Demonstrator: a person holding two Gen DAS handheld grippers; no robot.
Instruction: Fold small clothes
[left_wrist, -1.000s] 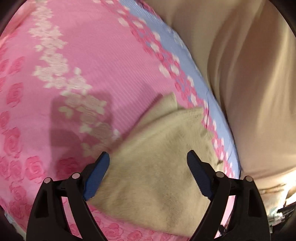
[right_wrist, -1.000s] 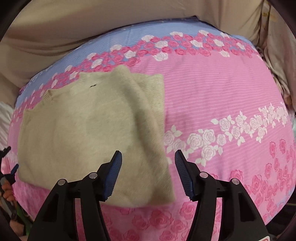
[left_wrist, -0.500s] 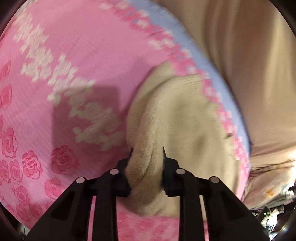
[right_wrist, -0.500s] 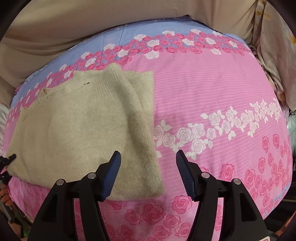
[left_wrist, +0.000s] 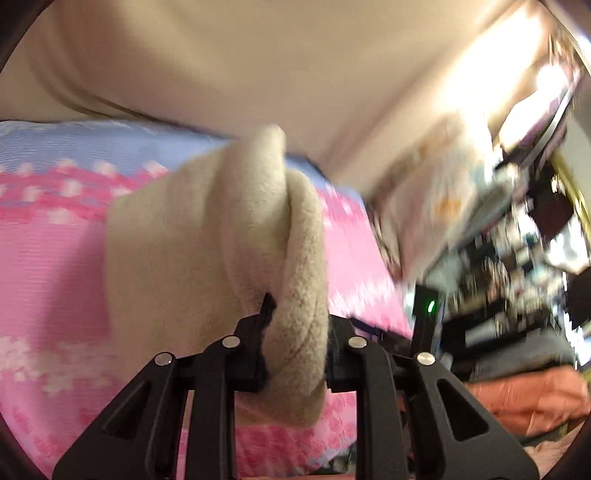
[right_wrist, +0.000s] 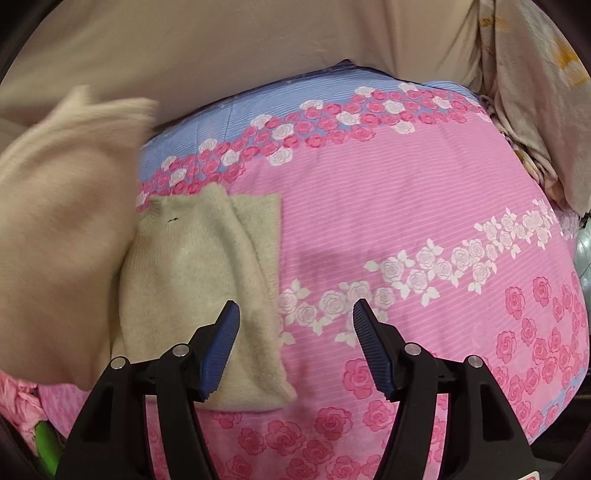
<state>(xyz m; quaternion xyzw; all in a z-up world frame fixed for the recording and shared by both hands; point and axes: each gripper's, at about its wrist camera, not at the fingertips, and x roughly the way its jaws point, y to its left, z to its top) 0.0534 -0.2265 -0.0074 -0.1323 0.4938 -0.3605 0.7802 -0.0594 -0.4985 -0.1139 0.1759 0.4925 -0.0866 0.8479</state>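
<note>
A small beige knit sweater (right_wrist: 199, 280) lies on a pink floral bedspread (right_wrist: 406, 206). My left gripper (left_wrist: 295, 332) is shut on a bunched edge of the sweater (left_wrist: 258, 229) and holds it lifted; the raised fabric shows blurred at the left of the right wrist view (right_wrist: 62, 229). My right gripper (right_wrist: 295, 343) is open and empty, hovering over the sweater's right edge near the front of the bed. The lifted part hides the left of the sweater.
A tan curtain or sheet (right_wrist: 221, 48) hangs behind the bed. A pale patterned cloth (right_wrist: 535, 110) hangs at the right. In the left wrist view a cluttered room (left_wrist: 517, 258) and an orange cloth (left_wrist: 524, 398) lie beyond the bed's edge.
My left gripper closed on the sweater's edge, then lifted it and swung it over toward the right. My right gripper stayed open and drifted slightly.
</note>
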